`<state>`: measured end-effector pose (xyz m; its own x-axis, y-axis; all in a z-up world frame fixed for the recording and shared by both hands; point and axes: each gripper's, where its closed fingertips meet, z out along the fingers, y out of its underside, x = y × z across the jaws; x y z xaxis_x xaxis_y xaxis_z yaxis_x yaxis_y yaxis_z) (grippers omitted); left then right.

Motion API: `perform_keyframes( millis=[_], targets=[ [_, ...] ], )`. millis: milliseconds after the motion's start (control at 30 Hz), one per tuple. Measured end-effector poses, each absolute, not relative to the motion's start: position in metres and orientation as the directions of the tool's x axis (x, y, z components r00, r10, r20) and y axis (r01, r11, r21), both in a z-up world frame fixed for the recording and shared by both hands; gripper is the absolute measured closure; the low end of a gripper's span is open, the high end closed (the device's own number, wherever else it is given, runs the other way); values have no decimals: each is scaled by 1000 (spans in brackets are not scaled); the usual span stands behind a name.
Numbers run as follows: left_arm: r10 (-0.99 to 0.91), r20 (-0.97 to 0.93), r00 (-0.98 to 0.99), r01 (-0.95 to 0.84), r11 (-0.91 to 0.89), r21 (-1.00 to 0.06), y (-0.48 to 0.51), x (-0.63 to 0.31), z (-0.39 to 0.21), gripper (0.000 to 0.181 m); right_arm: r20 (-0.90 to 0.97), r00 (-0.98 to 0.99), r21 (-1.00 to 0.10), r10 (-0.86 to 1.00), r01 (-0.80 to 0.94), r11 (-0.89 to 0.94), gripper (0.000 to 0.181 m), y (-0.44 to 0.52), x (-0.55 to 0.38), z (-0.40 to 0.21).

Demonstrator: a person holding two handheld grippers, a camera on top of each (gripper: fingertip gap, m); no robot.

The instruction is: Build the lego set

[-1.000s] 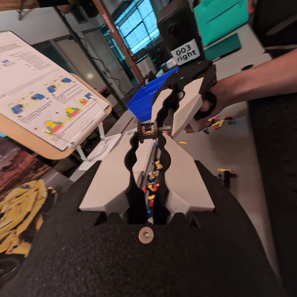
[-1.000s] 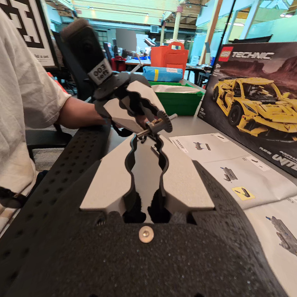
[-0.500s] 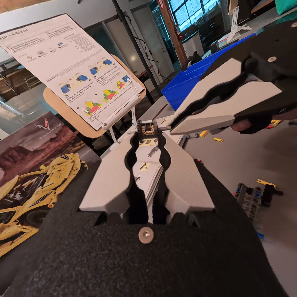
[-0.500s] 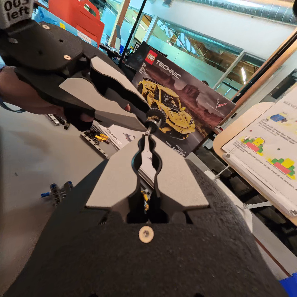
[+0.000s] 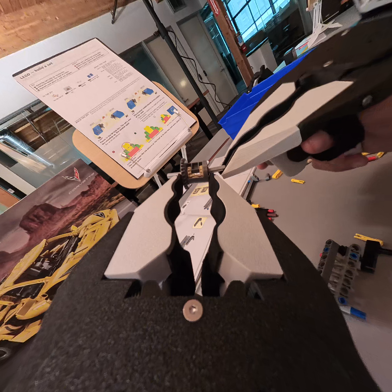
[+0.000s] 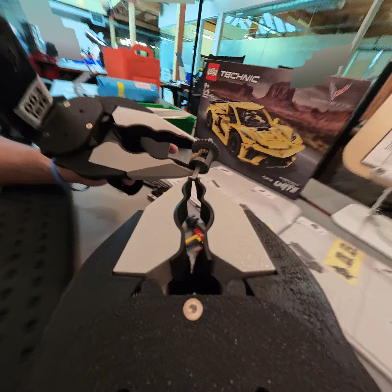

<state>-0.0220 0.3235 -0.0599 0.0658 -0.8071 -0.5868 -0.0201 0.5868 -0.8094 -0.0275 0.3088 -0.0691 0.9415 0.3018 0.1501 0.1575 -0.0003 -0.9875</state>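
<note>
Left gripper (image 5: 194, 176) clamps gear housing (image 5: 194, 170) | right gripper (image 6: 194, 179) pinches its grey axle (image 6: 196, 170) | both above counter (image 5: 318, 212)

Right tongs (image 6: 193, 180) pinched on the grey axle (image 6: 196, 170) of the gear assembly (image 6: 204, 153); left tongs (image 6: 192, 152) clamp its housing from the left. Yellow-car set box (image 6: 275, 131) upright behind, instruction sheets (image 6: 265, 203) on the table (image 6: 101, 207).

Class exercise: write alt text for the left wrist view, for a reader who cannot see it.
The left gripper clamps a small geared lego assembly while the right gripper pinches its grey axle. Behind stand an instruction sheet and the set's box.
</note>
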Motion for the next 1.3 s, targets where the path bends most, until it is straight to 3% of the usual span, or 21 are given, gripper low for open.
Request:
perform_keyframes(
  millis=[200, 433, 533, 700, 800, 867, 967, 1033, 1100, 1300],
  targets=[
    [-793, -606, 66, 2, 607, -795, 320, -23, -59, 158, -316, 812, -949, 492, -274, -157, 178, 305, -33, -68],
    [-781, -620, 77, 29, 623, -782, 317, -24, -54, 158, -745, 341, -629, 573, -644, -435, 179, 299, -38, -61],
    [-786, -612, 85, 25, 616, -788, 319, -24, -55, 158, -747, 338, -623, 573, -657, -424, 178, 301, -35, -60],
    [-812, -574, 102, 5, 578, -816, 328, -23, -56, 158, -456, 719, -888, 525, -404, -219, 165, 308, -28, -71],
    [-807, -580, 114, -12, 583, -813, 333, -22, -58, 158, -264, 845, -964, 466, -250, -93, 160, 309, -23, -68],
    [-775, -621, 118, 2, 625, -780, 330, -22, -58, 158, -310, 807, -947, 503, -307, -91, 159, 306, -27, -63],
    [-705, -698, 125, 28, 706, -708, 323, -23, -58, 158, -470, 696, -877, 543, -438, -197, 142, 307, -28, -65],
    [-648, -752, 121, 60, 761, -646, 314, -25, -59, 159, -527, 628, -836, 573, -503, -218, 144, 305, -27, -59],
    [-601, -793, 101, 111, 798, -592, 304, -27, -60, 159, -552, 562, -812, 615, -531, -243, 158, 298, -29, -54],
    [-608, -794, 14, 199, 780, -594, 289, -31, -64, 159, -597, 461, -782, 656, -516, -349, 173, 286, -34, -58]
  ],
)
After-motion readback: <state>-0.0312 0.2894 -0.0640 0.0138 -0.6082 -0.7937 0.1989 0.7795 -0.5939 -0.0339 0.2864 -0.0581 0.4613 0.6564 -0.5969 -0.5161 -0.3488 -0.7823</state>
